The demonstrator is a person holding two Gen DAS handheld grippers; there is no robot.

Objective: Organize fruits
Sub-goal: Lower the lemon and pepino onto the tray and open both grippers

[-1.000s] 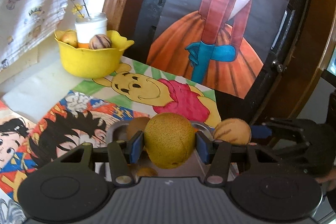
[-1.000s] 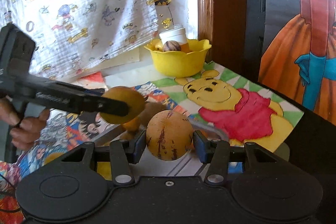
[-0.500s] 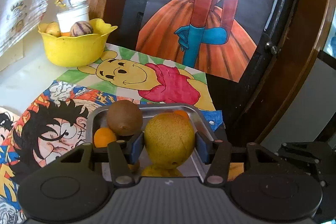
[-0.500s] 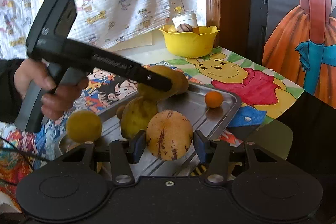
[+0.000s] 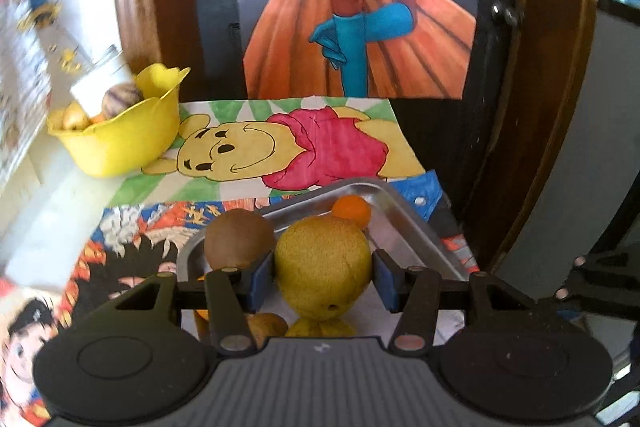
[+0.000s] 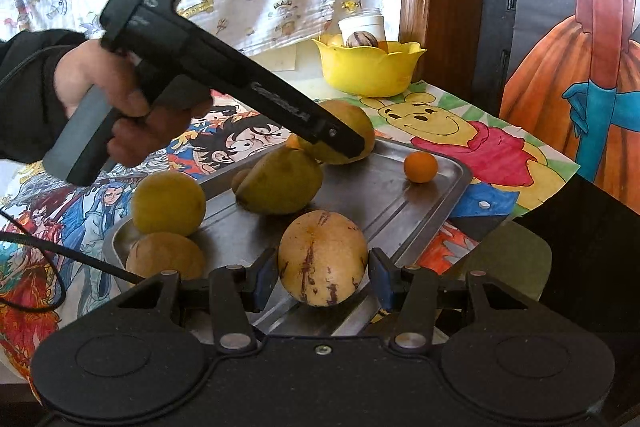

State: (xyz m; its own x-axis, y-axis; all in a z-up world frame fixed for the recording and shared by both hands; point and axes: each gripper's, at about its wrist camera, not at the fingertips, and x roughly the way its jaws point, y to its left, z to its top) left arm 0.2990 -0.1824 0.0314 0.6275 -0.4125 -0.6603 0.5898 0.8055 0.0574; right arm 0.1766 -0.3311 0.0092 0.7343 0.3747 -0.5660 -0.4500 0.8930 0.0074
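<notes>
My left gripper (image 5: 323, 281) is shut on a rough yellow fruit (image 5: 322, 269) and holds it over the metal tray (image 5: 412, 227). It also shows in the right wrist view (image 6: 344, 143), low at the tray's far side. My right gripper (image 6: 323, 277) is shut on a tan purple-streaked melon (image 6: 322, 263) above the tray's near edge (image 6: 400, 215). On the tray lie a brown kiwi (image 5: 238, 237), a small orange (image 6: 420, 167), a yellow-green mango (image 6: 280, 181) and two round yellow fruits (image 6: 168, 203).
A yellow bowl (image 6: 368, 67) with a striped fruit and a white jar stands at the back by the wooden frame. Cartoon drawings (image 6: 480, 143) cover the table. A black cable (image 6: 60, 251) runs at the left. The table's dark edge lies right.
Both grippers have drawn back from the bowl and come down toward the tray, each still holding its fruit. The left gripper has lowered its fruit close to the tray's far side.
</notes>
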